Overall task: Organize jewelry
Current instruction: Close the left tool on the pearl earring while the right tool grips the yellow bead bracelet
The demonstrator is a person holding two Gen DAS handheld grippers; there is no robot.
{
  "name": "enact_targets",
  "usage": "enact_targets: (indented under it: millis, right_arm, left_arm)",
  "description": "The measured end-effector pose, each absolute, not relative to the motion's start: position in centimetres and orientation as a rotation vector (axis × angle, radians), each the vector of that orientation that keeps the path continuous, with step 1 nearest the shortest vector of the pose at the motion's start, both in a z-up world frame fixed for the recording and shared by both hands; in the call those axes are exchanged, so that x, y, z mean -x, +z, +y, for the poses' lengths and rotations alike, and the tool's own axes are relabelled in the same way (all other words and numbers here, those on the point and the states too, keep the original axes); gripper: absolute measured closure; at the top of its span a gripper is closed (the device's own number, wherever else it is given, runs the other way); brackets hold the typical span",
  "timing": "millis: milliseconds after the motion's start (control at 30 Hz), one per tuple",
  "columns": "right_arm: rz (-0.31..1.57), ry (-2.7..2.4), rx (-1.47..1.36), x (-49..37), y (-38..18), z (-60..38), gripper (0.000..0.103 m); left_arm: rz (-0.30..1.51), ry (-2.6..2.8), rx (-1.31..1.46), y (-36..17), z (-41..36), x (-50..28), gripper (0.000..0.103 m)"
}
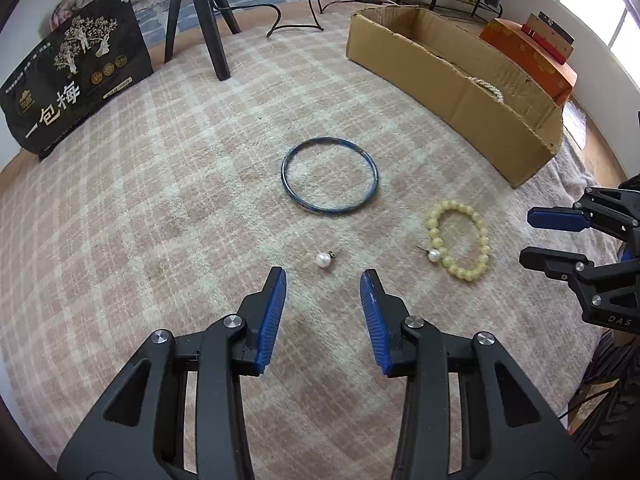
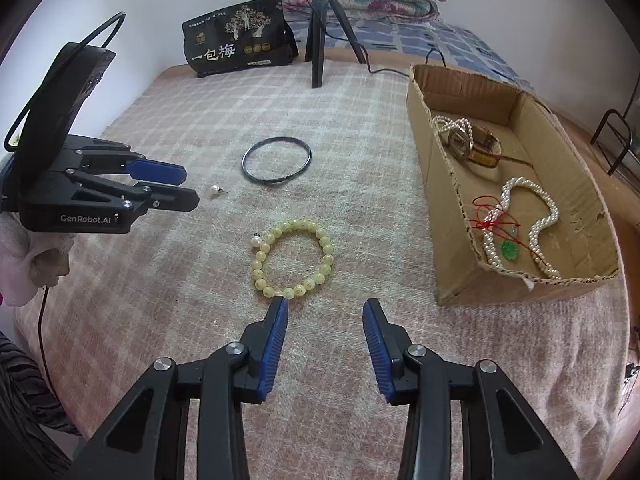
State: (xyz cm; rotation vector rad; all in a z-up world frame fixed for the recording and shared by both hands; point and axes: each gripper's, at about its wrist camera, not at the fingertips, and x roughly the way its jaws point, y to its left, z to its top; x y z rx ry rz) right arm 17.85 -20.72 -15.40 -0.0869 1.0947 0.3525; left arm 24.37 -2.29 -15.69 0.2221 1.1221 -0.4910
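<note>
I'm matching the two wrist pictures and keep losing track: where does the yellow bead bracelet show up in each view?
Left wrist view: yellow bead bracelet lies right of centre, below and right of the blue bangle.
Right wrist view: bracelet sits at centre, just ahead of the right gripper, below the bangle.
Shared landmark: the cardboard box, to the bracelet's right in both.
</note>
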Motion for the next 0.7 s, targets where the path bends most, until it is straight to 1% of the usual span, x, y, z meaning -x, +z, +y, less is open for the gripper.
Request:
enact_targets:
  millis: [67,167,700]
  right_arm:
    - [1.098,0.353,0.078,-18.1,-15.5,-20.7,0.065]
    - [1.101,0.352,0.071,-18.4,-15.6,-20.6,0.067]
    - [1.119,0.34,0.055,-19.7,-16.3,-19.8,0.07]
  left_arm:
    - [1.122,-0.503,-0.214,-15.7,-2.4,-24.6,0.064]
    - [1.127,-0.521,-0.221,-16.0,-2.7,-24.9,0.079]
    - [1.143,-0.547,-0.279,-17.5,-4.1,-25.9,0.079]
